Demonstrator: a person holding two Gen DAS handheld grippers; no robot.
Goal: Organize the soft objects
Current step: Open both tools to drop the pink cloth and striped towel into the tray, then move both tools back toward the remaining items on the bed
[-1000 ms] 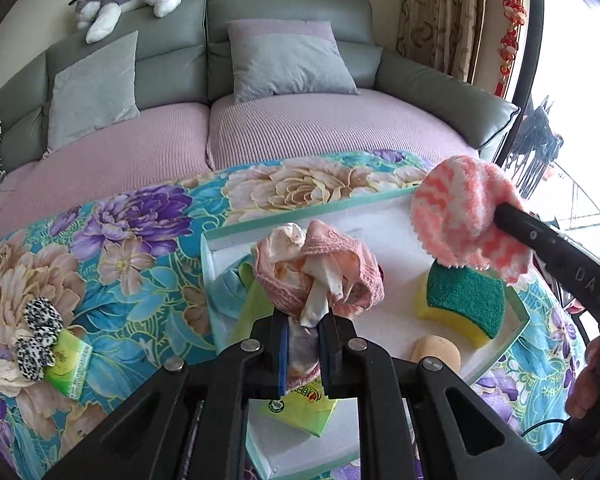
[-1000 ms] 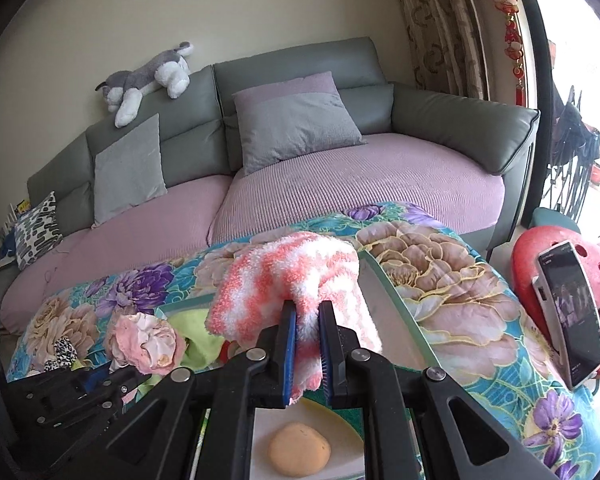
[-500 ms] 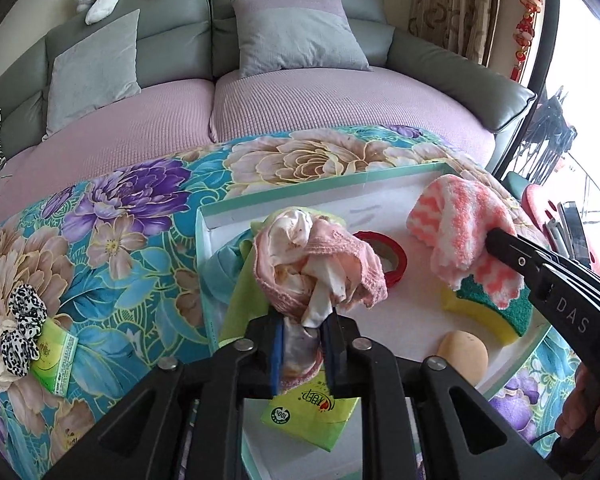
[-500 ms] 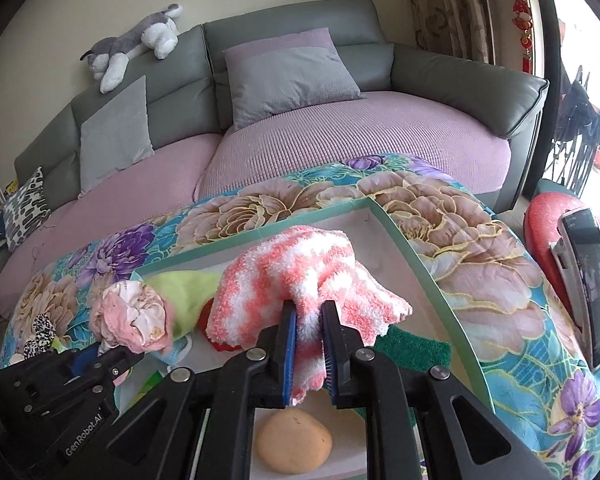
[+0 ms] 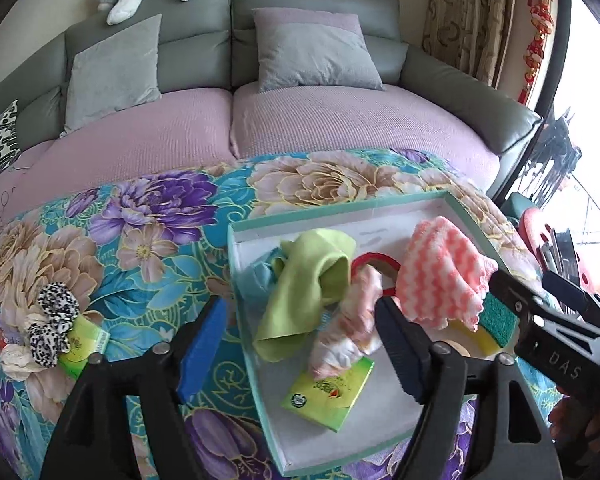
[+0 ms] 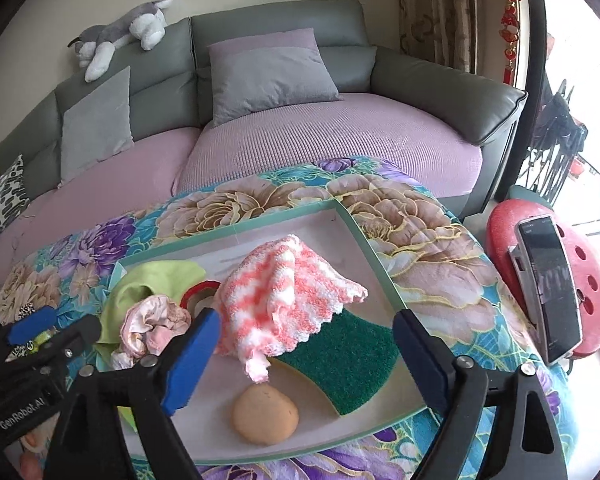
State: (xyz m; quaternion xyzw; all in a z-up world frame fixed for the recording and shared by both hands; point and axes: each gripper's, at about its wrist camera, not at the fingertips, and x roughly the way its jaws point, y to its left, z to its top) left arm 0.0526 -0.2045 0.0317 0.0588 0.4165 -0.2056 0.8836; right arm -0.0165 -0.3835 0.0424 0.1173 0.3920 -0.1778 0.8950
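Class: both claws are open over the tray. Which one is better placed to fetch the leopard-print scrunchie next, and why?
Left. The leopard-print scrunchie lies on the floral cloth outside the tray, just beside the left claw. The right claw hangs over the tray's far side.

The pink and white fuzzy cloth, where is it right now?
In the right wrist view the pink and white fuzzy cloth lies in the tray, draped over the green sponge, right of the red tape roll.

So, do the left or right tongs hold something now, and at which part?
Nothing is held. Left tongs and right tongs are both open.
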